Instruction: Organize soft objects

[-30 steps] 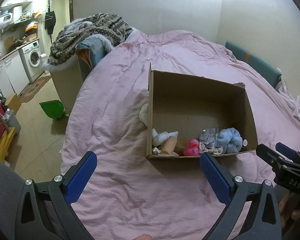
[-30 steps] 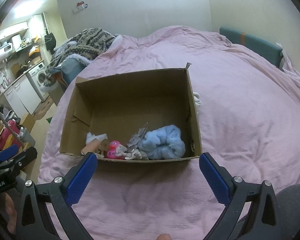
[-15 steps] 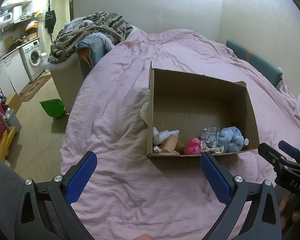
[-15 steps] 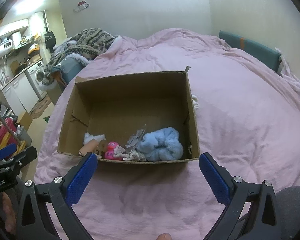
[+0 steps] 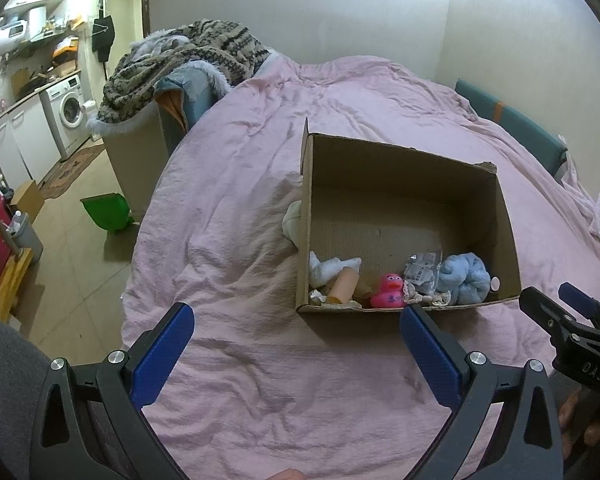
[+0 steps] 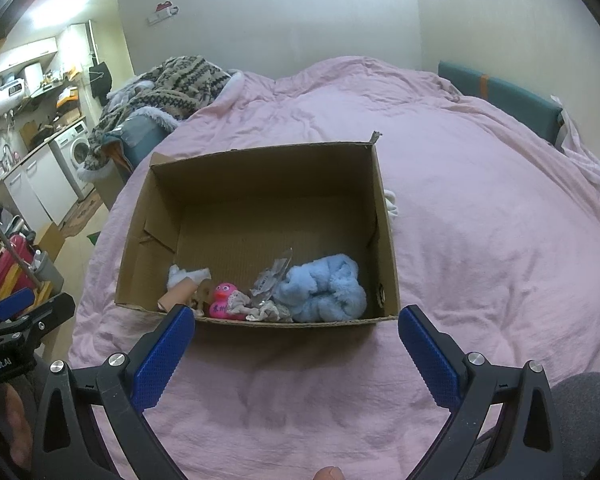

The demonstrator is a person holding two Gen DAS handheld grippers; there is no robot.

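An open cardboard box [image 5: 404,168] [image 6: 260,184] stands on the pink bed cover. Along its near wall lie a fluffy blue soft toy [image 5: 466,278] [image 6: 324,288], a pink rubber duck [image 5: 389,291] [image 6: 222,300], a crinkled clear packet [image 5: 422,274] [image 6: 272,280], a tan roll [image 5: 343,286] [image 6: 179,294] and a white cloth [image 5: 328,266] [image 6: 186,274]. A cream soft item [image 5: 294,222] [image 6: 391,204] lies outside, against the box's far side wall. My left gripper [image 5: 296,344] and right gripper [image 6: 296,344] are both open and empty, above the cover in front of the box.
A pile of patterned blankets [image 5: 188,60] sits on a grey chair left of the bed. A green dustpan [image 5: 106,212] lies on the floor. A washing machine [image 5: 70,110] and a teal headboard [image 6: 500,96] border the room.
Both grippers have pulled back and risen slightly, so the box looks a little farther and more of its inside shows. Nothing was picked up or released.
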